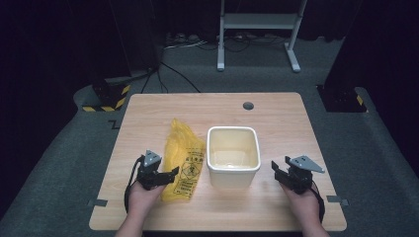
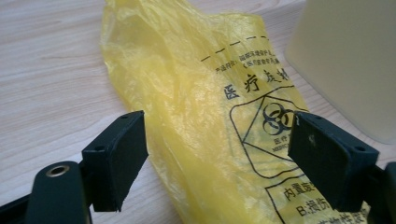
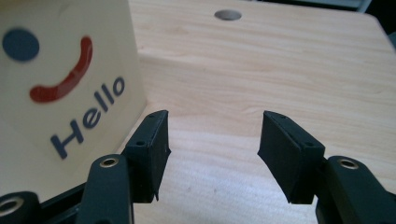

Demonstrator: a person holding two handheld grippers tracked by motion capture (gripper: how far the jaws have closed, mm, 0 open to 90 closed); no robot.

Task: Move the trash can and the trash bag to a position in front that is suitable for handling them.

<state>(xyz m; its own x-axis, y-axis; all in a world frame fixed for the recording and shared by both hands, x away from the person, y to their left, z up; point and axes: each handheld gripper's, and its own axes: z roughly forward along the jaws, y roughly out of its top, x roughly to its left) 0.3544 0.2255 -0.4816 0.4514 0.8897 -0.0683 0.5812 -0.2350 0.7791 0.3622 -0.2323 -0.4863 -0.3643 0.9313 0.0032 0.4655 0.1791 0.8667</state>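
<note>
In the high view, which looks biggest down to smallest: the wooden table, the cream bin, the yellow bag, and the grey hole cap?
1. Wooden table
2. Cream bin
3. Yellow bag, looks close to the bin
4. Grey hole cap

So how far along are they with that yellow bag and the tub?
Barely begun. The yellow bag lies flat on the table beside the tub, which looks unlined. The left gripper is open around the bag's edge; the right gripper waits open beside the tub. Everything else remains.
</note>
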